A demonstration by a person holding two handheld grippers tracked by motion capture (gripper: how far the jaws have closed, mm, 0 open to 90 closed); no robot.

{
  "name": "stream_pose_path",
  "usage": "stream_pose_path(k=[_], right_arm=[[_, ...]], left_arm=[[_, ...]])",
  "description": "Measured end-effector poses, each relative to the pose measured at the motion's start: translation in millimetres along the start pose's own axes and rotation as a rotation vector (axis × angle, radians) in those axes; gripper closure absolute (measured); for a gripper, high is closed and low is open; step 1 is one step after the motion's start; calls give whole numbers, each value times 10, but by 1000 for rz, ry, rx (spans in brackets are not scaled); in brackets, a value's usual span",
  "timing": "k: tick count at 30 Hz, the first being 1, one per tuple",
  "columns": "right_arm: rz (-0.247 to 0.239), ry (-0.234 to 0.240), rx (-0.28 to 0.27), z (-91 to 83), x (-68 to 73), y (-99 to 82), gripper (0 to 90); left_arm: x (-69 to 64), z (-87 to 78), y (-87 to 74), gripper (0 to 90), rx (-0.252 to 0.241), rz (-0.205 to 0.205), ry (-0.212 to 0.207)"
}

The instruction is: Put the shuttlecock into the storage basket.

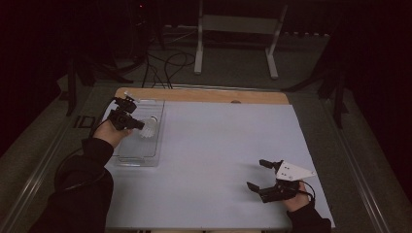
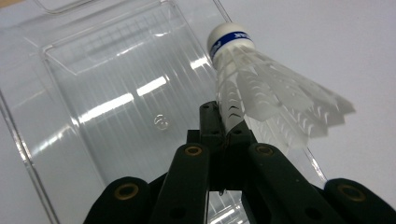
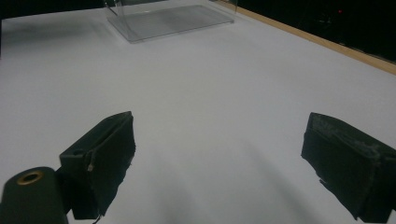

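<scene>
1. Left of the high view: the left gripper [image 1: 137, 124] was closed on a shuttlecock [image 1: 148, 128], held over the clear plastic tray [image 1: 138, 160] at the table's left side. In the left gripper view the jaws were pinched on the feather skirt of the shuttlecock [image 2: 261, 88], with its white cap pointing away, above the tray [image 2: 93, 107].
2. Handling, as judged: the shuttlecock looked very light; the feathers appeared thin and easily crushed or bent, while the rounded cap seemed firm. A grip on the skirt near the cap would likely be kinder than on the feather tips.
3. Right of the high view: the right gripper [image 1: 258, 175] rested low over the white table [image 1: 218, 145], jaws spread wide and holding nothing; the right gripper view confirmed bare table between the pads [image 3: 107, 154].
4. Hard to make out: whether the shuttlecock touched the tray floor could not be told. The tray's walls were nearly invisible against the table, and the surroundings lay in darkness.
</scene>
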State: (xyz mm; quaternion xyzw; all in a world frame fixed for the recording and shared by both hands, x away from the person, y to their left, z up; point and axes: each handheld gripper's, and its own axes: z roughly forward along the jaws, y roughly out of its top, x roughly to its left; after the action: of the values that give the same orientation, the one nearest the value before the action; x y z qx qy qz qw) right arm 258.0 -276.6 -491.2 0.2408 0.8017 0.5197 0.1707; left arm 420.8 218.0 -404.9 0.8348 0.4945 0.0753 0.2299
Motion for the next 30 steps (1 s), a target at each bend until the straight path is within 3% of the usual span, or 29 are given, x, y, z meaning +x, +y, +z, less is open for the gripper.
stream_pose_path(k=[11,30], right_arm=[[-4,2,9,11,2,1,95],[-4,-2,9,2,1,3,95]], left_arm=[[-27,122,-16,900,46,22,8],[-4,339,-74,893,102,32,-30]])
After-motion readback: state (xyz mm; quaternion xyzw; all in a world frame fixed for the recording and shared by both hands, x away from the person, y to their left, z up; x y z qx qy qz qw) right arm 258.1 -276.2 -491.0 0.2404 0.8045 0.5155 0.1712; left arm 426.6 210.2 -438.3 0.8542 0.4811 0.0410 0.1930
